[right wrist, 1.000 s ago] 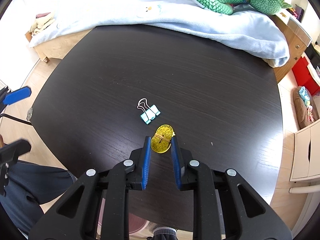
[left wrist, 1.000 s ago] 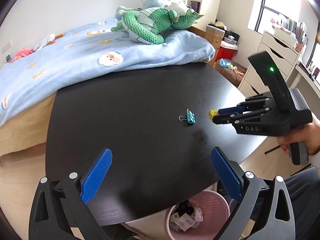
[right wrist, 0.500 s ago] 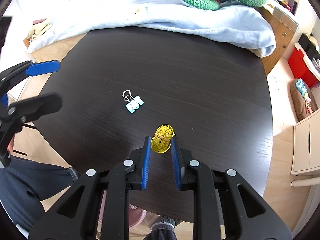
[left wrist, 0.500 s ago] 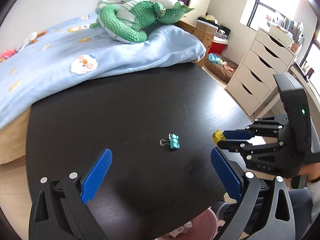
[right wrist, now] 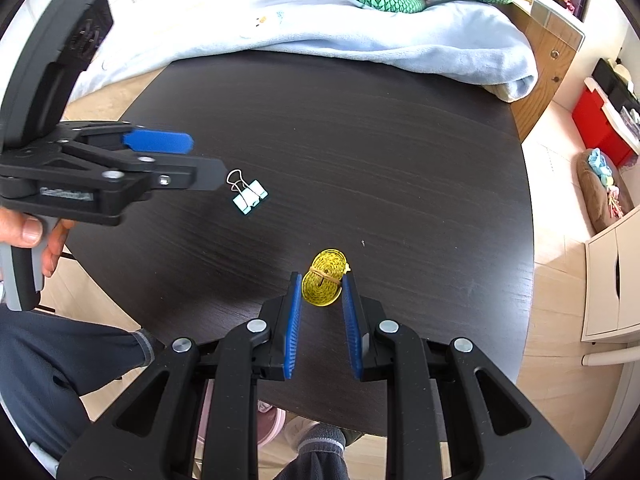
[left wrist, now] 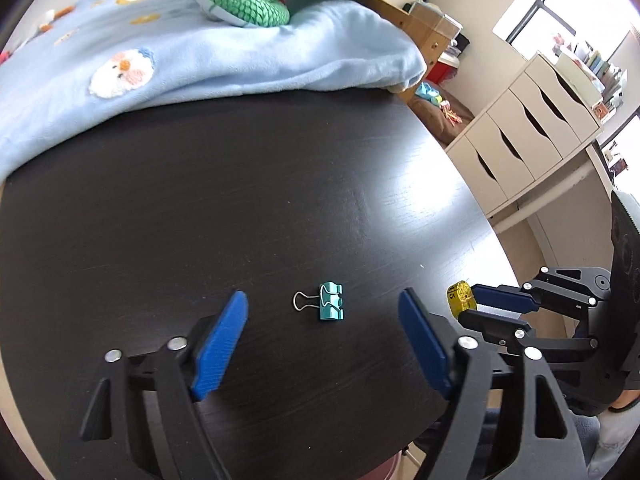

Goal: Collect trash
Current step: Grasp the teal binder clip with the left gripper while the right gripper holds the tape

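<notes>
Two small items are the trash in play on the dark tabletop [left wrist: 240, 200]: a teal binder clip [left wrist: 331, 301] and a coiled yellow tape measure [right wrist: 325, 283] bound with a rubber band. Compared with a second ago, the left gripper [left wrist: 322, 344] has swung in over the tabletop and dropped toward the clip, which now sits between and just ahead of its blue fingers [left wrist: 219, 348]. Those fingers are closing, but gaps remain on both sides, so they touch nothing yet. The right gripper [right wrist: 320, 324] has barely shifted; its fingers stay narrowed around the tape measure, holding the coil at their tips. Whether the coil is lifted clear or resting its edge on the wood is hard to tell. A pink bin [right wrist: 268, 426] peeks out beneath the tabletop's near edge. One item seems secured and the second is about to be pinched; the clip's low, slick body may slide unless the fingers settle lower around it.
</notes>
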The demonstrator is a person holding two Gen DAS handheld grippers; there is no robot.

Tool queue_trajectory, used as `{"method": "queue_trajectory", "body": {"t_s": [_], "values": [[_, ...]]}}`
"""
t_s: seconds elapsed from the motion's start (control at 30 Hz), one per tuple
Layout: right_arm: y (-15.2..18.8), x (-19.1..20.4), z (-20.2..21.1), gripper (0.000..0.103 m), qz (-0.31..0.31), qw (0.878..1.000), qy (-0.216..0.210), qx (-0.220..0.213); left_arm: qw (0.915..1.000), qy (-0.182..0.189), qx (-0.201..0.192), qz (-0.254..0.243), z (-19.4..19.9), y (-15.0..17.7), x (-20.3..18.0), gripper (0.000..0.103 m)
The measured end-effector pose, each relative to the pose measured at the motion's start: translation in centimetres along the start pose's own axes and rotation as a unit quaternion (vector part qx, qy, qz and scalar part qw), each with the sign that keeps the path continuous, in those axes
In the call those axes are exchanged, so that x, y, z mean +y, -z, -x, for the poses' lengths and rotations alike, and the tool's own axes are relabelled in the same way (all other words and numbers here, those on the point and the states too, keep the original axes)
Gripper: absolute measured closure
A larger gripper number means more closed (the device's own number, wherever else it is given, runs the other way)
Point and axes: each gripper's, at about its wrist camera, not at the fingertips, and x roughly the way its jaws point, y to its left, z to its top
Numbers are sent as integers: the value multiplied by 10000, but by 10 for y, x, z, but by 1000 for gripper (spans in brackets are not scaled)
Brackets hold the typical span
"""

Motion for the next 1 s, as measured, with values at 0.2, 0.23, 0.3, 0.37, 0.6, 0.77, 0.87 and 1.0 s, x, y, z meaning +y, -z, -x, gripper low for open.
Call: {"method": "queue_trajectory", "body": {"t_s": [0.2,0.23,0.3,0.37,0.6,0.77,0.87,1.0], "values": [[2,-3,-3,83,-29,10000,-8,33,9998,53,192,43,-16,-5,-2,58],[2,-3,-3,83,-36,10000,-11,37,9997,53,216,57,-19,-6,-2,59],[2,-4,-4,83,-47,10000,-14,46,9996,83,253,66,-22,-6,-2,68],[2,-4,-5,83,-55,10000,-17,53,9996,74,286,50,-24,-6,-3,74],[3,-3,-7,83,-66,10000,-27,66,9995,55,300,57,-28,-5,-2,89],[3,-3,-8,83,-75,9999,-30,63,9997,68,248,15,-28,-5,-3,101],[3,-2,-7,83,-76,10000,-42,46,9998,42,177,-64,-23,-4,-6,102],[3,0,-2,83,-66,10000,-72,-11,9997,-97,74,-206,-10,1,-8,102]]}}
